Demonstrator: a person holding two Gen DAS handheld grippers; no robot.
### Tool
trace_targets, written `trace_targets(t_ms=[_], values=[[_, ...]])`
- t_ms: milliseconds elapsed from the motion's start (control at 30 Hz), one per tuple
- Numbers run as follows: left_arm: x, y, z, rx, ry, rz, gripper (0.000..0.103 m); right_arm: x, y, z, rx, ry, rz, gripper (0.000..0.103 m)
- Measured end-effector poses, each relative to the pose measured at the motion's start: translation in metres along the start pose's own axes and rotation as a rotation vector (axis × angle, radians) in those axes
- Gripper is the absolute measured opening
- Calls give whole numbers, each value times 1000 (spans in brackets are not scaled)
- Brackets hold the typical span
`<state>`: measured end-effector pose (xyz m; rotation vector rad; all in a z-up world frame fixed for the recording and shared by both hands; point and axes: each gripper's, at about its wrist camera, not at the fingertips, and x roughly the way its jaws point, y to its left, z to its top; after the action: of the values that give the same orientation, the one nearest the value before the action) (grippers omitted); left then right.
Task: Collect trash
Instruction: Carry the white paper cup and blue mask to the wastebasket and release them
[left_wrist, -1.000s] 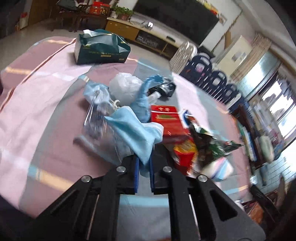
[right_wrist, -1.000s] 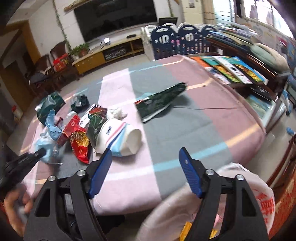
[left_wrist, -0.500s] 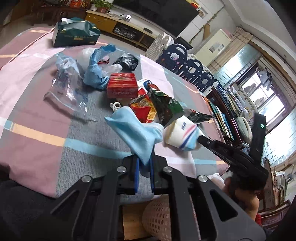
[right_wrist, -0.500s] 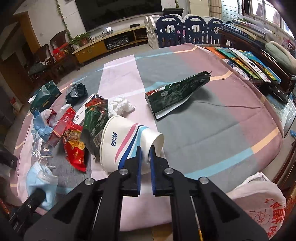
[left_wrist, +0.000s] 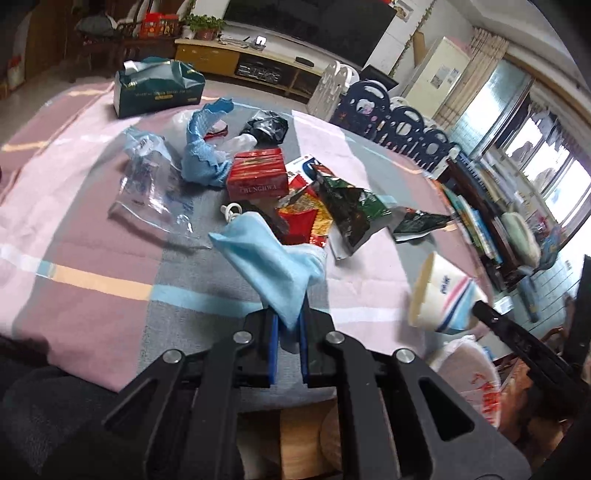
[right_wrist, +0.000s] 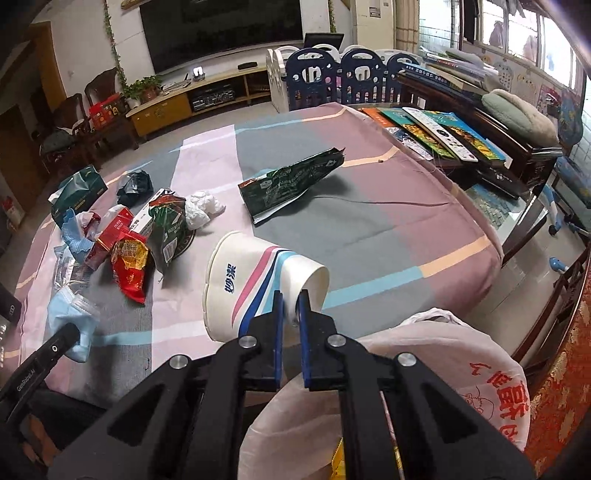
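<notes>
Paper cup (right_wrist: 255, 284) pinched by its rim in the right gripper (right_wrist: 291, 321), jaws clenched on it, held over the tabletop (right_wrist: 369, 229) edge. Blue face mask (left_wrist: 273, 266) grasped in the left gripper (left_wrist: 287, 343), jaws clamped on one corner, rest standing forward of them.

Risk: thin rim hold; the cup may swing or slip out. The mask could snag the wrappers (left_wrist: 332, 210) just ahead.

White trash bag (right_wrist: 443, 369) gapes directly below the right jaws. Open cloth to their right; clutter crowds the left.

Right tool (right_wrist: 291, 308) has lifted paper cup (right_wrist: 258, 284) off table.
</notes>
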<state>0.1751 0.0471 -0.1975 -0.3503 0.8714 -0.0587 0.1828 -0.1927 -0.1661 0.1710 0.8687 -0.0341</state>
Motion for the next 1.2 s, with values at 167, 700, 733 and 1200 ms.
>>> trace_targets(t_ms=[167,700,733,1200], values=[[0,-3,0,25,-14,73,10,-3,2,-9,13,3,3,9],[0,1,-1,17,-12,88,10,-19,18,-14,-25,-38,25,9],[0,1,-1,17,-12,88,10,-20,18,-15,-27,-38,27,9],[0,4,-2,-2,-16,131,10,-26,25,-19,-46,-53,20,9]])
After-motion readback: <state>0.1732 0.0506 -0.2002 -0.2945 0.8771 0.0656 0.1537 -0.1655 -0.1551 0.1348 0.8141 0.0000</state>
